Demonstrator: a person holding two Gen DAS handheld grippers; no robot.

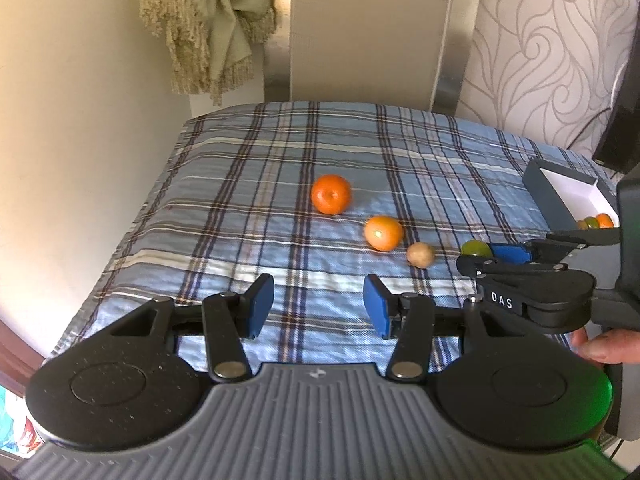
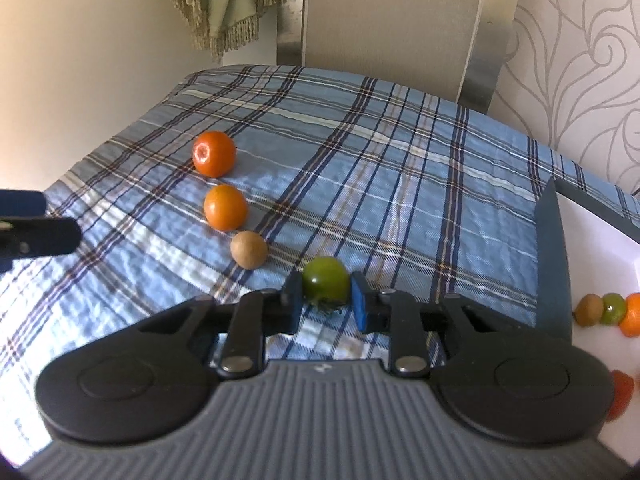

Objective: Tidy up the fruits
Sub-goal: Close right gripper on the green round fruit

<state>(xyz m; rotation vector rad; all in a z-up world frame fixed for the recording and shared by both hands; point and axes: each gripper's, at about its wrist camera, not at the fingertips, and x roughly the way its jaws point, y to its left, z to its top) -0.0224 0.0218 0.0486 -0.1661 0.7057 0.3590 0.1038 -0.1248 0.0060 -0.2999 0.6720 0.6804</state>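
Here, right hand-held gripper [image 2: 325, 300]: pads either side of the green fruit [image 2: 326, 283], touching or nearly so; whether it is truly clamped, cannot tell. Fruit sits on the plaid-covered table [image 2: 400, 160], end of a row: brown fruit [image 2: 249, 255], then two oranges [image 2: 225, 207] beyond. Left hand-held gripper [image 1: 319, 306] released, holding nothing, low over the cloth. Step in hand, likely: picking the green one. Next move calls for a firm close, lift, and carry right into the white-lined box [image 2: 554, 248], where fruit already lies.
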